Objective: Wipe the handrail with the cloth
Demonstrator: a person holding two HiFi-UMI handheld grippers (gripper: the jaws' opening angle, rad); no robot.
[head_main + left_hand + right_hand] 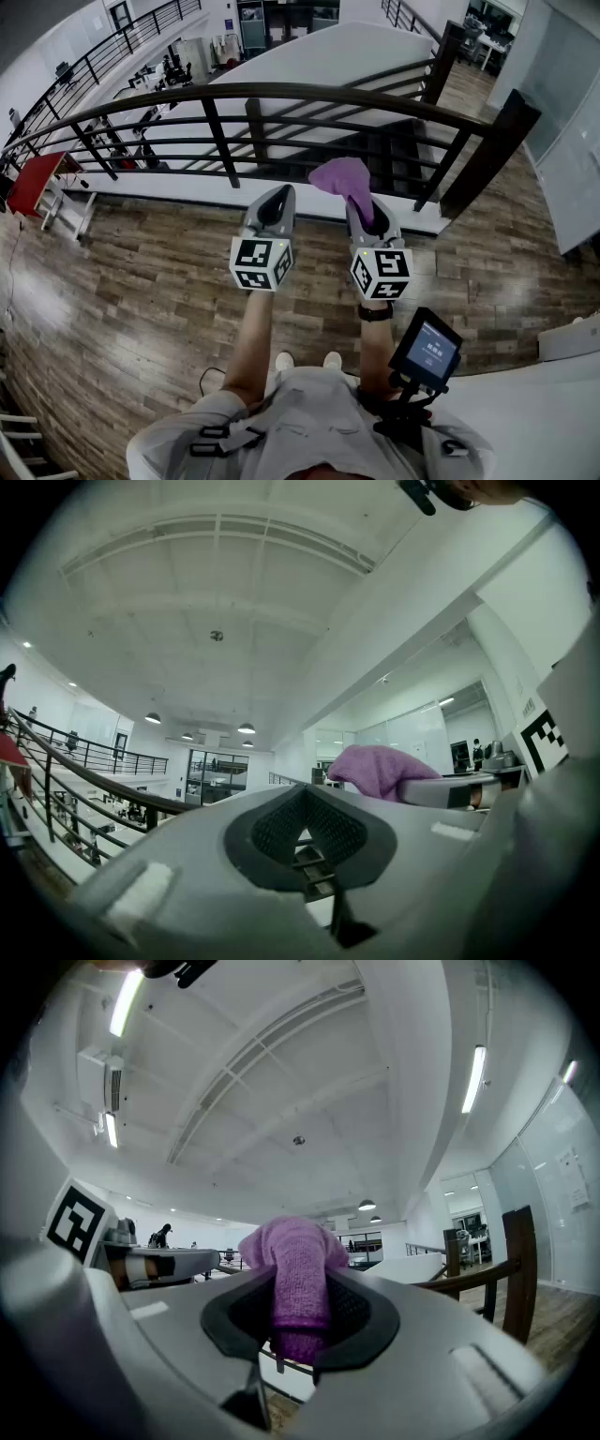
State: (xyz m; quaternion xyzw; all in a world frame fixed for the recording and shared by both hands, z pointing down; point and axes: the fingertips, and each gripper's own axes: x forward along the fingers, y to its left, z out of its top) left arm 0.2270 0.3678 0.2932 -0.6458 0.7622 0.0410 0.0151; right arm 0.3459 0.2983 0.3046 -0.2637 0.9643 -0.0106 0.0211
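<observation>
Purple cloth point(345, 180) bunched in right gripper point(361, 208), short of handrail point(281, 92).

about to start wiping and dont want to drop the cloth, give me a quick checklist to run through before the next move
1. Cloth held: ok. The purple cloth is clamped between the jaws of the right gripper.
2. Enough cloth to wipe with: ok. A bunched end sticks out past the jaw tips.
3. Left gripper free: ok. Its jaws are together with nothing between them.
4. Cloth on the handrail: not ok. In the head view the cloth sits short of the top rail, with a gap between them.
5. Top rail free of things: ok, along the stretch in view.
6. Which part of the rail is dirty: cannot tell.
</observation>
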